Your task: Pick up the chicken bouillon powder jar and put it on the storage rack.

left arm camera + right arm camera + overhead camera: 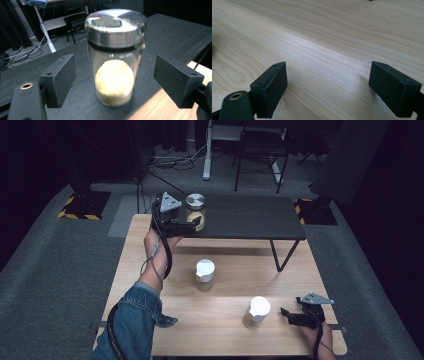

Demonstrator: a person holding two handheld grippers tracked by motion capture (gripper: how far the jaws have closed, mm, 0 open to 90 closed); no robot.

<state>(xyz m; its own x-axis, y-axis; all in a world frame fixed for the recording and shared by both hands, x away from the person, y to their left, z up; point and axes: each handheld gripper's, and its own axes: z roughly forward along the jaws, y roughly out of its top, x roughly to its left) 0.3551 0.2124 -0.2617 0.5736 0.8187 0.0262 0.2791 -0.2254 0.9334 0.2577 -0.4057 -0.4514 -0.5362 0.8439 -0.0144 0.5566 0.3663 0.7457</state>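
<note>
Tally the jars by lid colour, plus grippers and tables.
Jar with silver lid: 1
Jars with white lids: 2
Grippers, left gripper and right gripper: 2
Tables, wooden table and black raised shelf table: 2
Total: 7

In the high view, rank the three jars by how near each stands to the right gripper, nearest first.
Measured from the right gripper, at the table's near right:
1. The white-lidded jar, just to its left on the wooden table.
2. The second white-lidded jar, farther left, mid-table.
3. The metal-lidded jar, far back on the black shelf, between the left gripper's jaws.
</note>
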